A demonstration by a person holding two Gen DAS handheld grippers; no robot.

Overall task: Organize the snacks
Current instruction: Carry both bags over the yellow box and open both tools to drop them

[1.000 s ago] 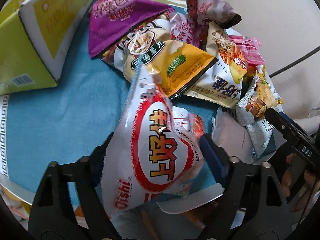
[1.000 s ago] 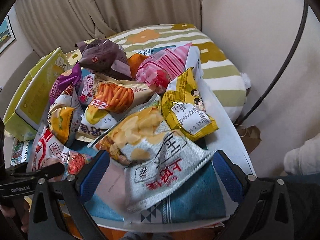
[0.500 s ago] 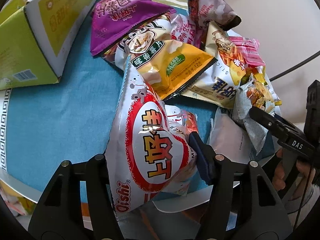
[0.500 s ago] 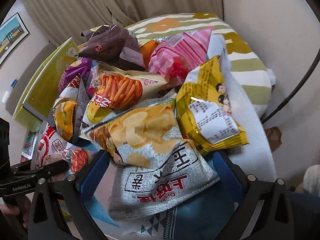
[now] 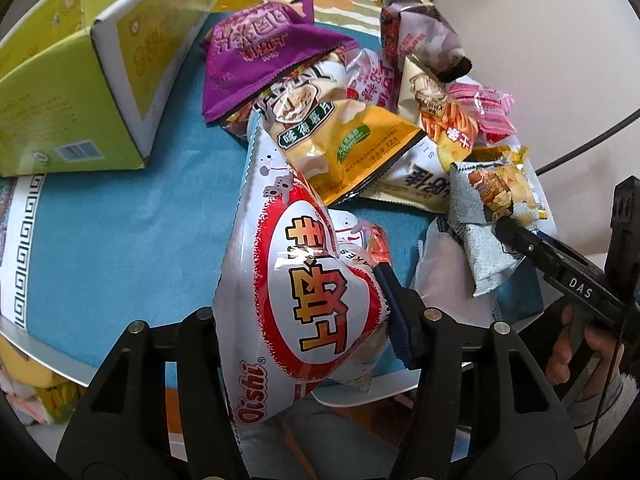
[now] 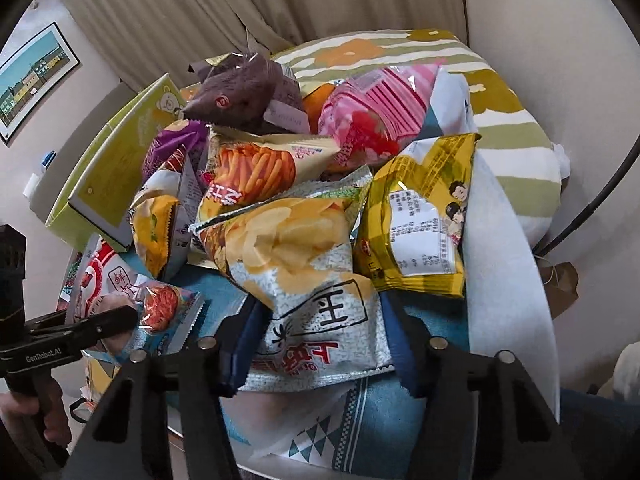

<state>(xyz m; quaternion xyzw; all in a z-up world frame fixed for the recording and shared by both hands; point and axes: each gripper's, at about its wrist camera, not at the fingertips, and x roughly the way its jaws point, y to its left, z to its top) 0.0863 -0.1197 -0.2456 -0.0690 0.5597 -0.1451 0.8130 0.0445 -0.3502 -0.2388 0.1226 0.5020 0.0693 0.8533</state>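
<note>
Left wrist view: left gripper [image 5: 304, 320] pinches the red-and-white Oishi bag [image 5: 308, 304], pads pressed into both sides, bag upright over the blue tabletop [image 5: 112, 240]. Yellow-green box [image 5: 76, 92] sits open at upper left; purple bag [image 5: 260, 48] tops the snack pile beside it. Right wrist view: right gripper [image 6: 316, 344], jaws just closing, clamps the grey chip bag [image 6: 320, 300] at its lower end, at the near edge of the pile. Yellow bag [image 6: 420, 232] lies just right of it.
</note>
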